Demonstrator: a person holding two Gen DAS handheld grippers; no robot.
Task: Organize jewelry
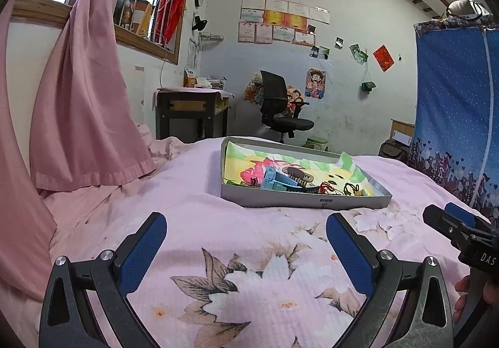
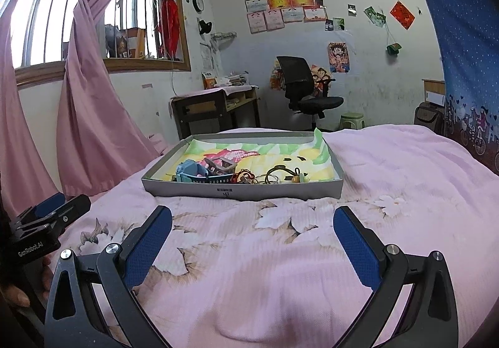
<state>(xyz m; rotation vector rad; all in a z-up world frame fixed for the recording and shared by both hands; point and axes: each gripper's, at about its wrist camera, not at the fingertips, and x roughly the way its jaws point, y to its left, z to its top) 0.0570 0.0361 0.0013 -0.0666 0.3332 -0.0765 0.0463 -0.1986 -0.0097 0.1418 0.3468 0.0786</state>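
A shallow grey tray [image 1: 280, 199] [image 2: 187, 187] lined with colourful paper lies on the pink floral bedspread. Inside it are a light-blue watch [image 1: 269, 179] [image 2: 190, 171], a brown hair comb [image 1: 297, 174], red bracelets [image 1: 327, 188] [image 2: 246, 176] and dark hair ties [image 2: 276, 174]. My left gripper [image 1: 246, 234] is open and empty, a short way in front of the tray. My right gripper [image 2: 252, 227] is open and empty, also just short of the tray; it shows at the right edge of the left wrist view [image 1: 449, 220].
A pink curtain [image 1: 87, 104] hangs at the left beside the bed. A desk [image 1: 190, 107], a black office chair [image 1: 280, 104] and a green stool [image 2: 352, 120] stand beyond the bed. A blue patterned curtain [image 1: 458, 117] hangs at the right.
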